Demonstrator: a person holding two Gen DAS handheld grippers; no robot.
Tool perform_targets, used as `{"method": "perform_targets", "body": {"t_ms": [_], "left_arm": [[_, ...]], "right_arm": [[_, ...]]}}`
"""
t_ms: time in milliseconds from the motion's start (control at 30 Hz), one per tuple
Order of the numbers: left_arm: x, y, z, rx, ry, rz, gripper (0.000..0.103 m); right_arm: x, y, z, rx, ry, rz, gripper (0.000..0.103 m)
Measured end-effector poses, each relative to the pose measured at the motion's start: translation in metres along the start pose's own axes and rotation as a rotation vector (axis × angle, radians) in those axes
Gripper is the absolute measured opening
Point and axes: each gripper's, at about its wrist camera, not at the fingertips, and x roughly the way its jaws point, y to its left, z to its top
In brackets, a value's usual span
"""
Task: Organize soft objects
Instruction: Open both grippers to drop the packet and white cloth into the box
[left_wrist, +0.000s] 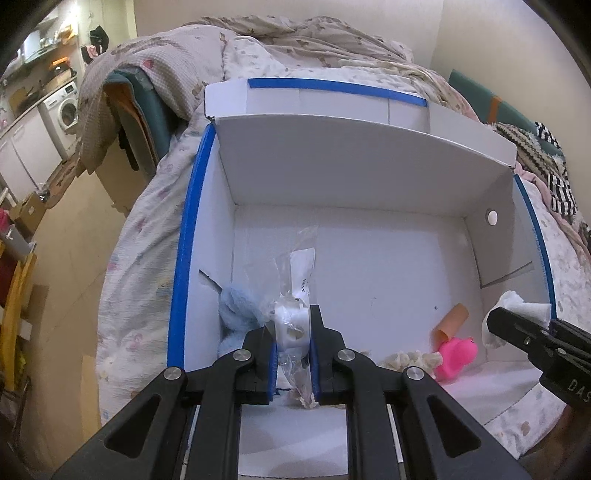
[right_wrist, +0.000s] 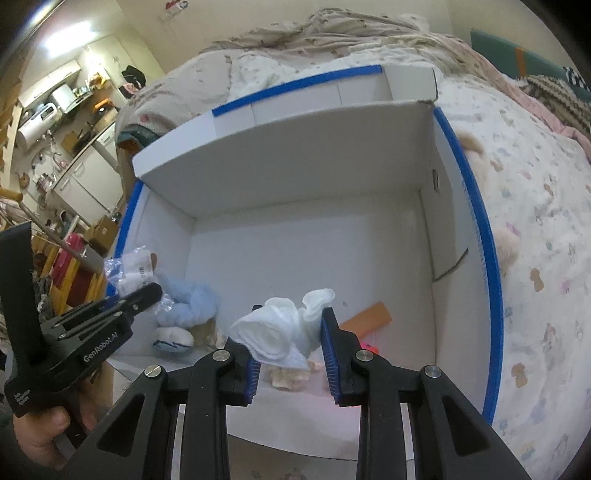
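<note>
One white box (left_wrist: 369, 166) with blue-taped edges is seen on the bed (right_wrist: 535, 221). Inside it are counted one pink toy (left_wrist: 456, 356), one orange tube (left_wrist: 452, 321) and one blue plush (right_wrist: 184, 299). Two hand-held grippers are counted, one bagged white item (left_wrist: 291, 325) and one white cloth (right_wrist: 277, 332) being carried.

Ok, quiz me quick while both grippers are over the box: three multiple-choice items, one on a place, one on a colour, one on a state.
1. Where does the pink rubber duck lie?
A. inside the white box
B. on the bedspread outside it
C. between the left gripper's fingers

2. What colour is the tape along the box's rims?
A. red
B. blue
C. green

3. What is the right gripper doing?
A. standing empty
B. holding an orange tube
C. holding a rolled white cloth

Answers: 1 A, the duck rests on the box floor beside the orange tube. 2 B, blue strips edge the side walls. 3 C, the cloth sits between its blue pads, while the left gripper is shut on a white item in a clear plastic bag.
</note>
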Motion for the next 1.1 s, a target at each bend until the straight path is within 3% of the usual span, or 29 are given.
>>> {"method": "perform_targets", "body": {"t_ms": [633, 767, 833, 933, 1000, 1100], "left_arm": [[0.0019, 0.0035, -0.0036, -0.010, 0.008, 0.007, 0.013], [0.0025, 0.0046, -0.0047, -0.017, 0.017, 0.004, 0.014], [0.0027, 0.0048, -0.0048, -0.016, 0.019, 0.016, 0.017], [0.0013, 0.0041, -0.0036, -0.015, 0.012, 0.025, 0.032], [-0.0008, 0.0034, -0.0038, -0.011, 0.003, 0.035, 0.055], [-0.0068, 0.0019, -0.0034, -0.004, -0.031, 0.065, 0.058]], "right_arm": [[0.0018, -0.0026, -0.0028, 0.003, -0.003, 0.004, 0.033], [0.0026, -0.0043, -0.0020, 0.016, -0.001, 0.007, 0.049], [0.0022, -0.0045, -0.0015, 0.020, -0.004, 0.008, 0.050], [0.0016, -0.0064, -0.0007, 0.036, -0.008, 0.022, 0.064], [0.0002, -0.0074, 0.0005, 0.050, -0.015, 0.035, 0.068], [-0.0026, -0.0082, 0.0015, 0.060, -0.028, 0.048, 0.080]]}}
